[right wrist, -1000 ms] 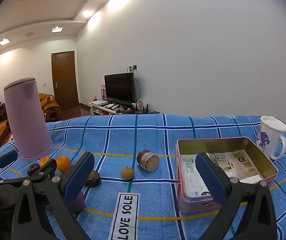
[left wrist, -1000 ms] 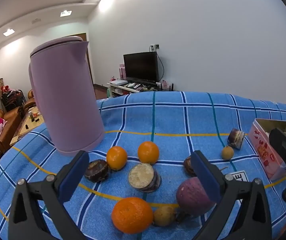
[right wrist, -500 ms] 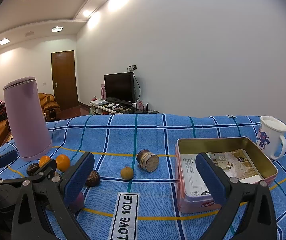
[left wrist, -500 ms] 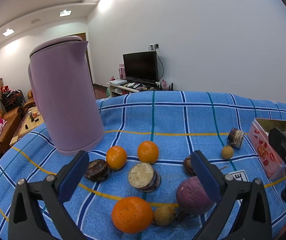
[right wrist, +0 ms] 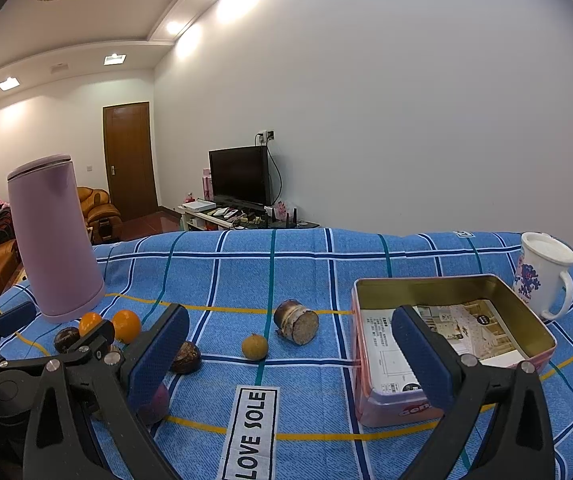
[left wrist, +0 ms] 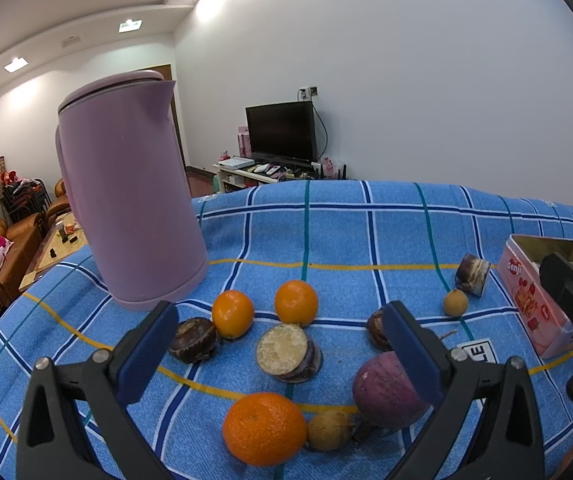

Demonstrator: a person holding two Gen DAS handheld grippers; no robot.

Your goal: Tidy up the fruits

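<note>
Change over the last second: essentially none. Both views match the earlier frames; no fruit has shifted and neither gripper has advanced. Judgement: sorting not yet started, a pause before the first pick.

Left gripper (left wrist: 280, 352): jaws spread wide, holding nothing, above the fruit cluster near the left edge of the table. Right gripper (right wrist: 288, 354): jaws likewise apart and empty, between the fruit and the pink tin (right wrist: 370, 344) towards the right edge.

Fruit positions, left view: large orange (left wrist: 264, 428) at the near edge, small brown fruit (left wrist: 328, 430) touching it, purple fruit (left wrist: 384, 392) just beside. Cut fruit (left wrist: 288, 354) mid-cluster; two oranges (left wrist: 232, 314) and (left wrist: 295, 303) behind it; dark round fruit (left wrist: 192, 339) near the purple kettle (left wrist: 130, 200). Further right: small yellow fruit (right wrist: 254, 346) and another cut piece (right wrist: 296, 322), apart from the cluster. Tin holds only printed paper. White mug (right wrist: 542, 276) behind the tin.

Hidden or unclear: a dark fruit (left wrist: 376, 326) is half behind the left gripper's right finger; the purple fruit is partly covered too. The fruit species are uncertain.
</note>
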